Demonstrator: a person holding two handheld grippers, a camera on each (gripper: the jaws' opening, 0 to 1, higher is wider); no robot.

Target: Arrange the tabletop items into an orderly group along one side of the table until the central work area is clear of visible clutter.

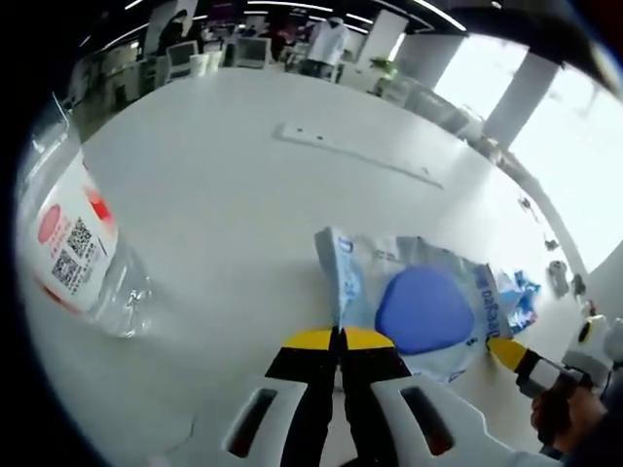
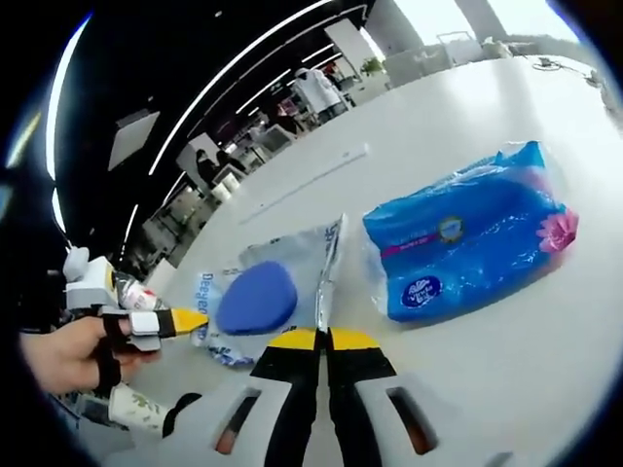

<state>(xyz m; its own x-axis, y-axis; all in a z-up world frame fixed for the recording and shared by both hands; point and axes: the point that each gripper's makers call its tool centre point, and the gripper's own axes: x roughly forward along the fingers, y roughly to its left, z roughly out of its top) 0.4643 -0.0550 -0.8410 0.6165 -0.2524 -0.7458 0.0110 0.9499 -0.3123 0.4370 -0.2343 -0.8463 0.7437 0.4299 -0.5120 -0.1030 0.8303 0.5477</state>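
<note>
In the left gripper view the left gripper [image 1: 340,338] rises from the bottom with its yellow-tipped jaws pressed together, pinching the near edge of the clear pouch [image 1: 414,302] that lies flat on the white surface [image 1: 234,185]; a blue oval shape shows through the pouch; well to the left of the pouch a clear bottle [image 1: 78,243] with a red and white label is cut off by the view's edge; right of the pouch the right gripper [image 1: 526,360] enters, held by a hand [image 1: 565,413], its jaw state hard to make out here; beyond the pouch a long flat white strip [image 1: 355,154] lies on the surface.

In the right gripper view the right gripper [image 2: 325,338] likewise has its jaws closed on the pouch's edge [image 2: 326,282]; just right of the pouch lies a blue tissue pack [image 2: 467,238], close to it, contact unclear; left of the pouch a hand [image 2: 63,355] holds the left gripper [image 2: 180,321]; the bottle behind it is mostly hidden.
</note>
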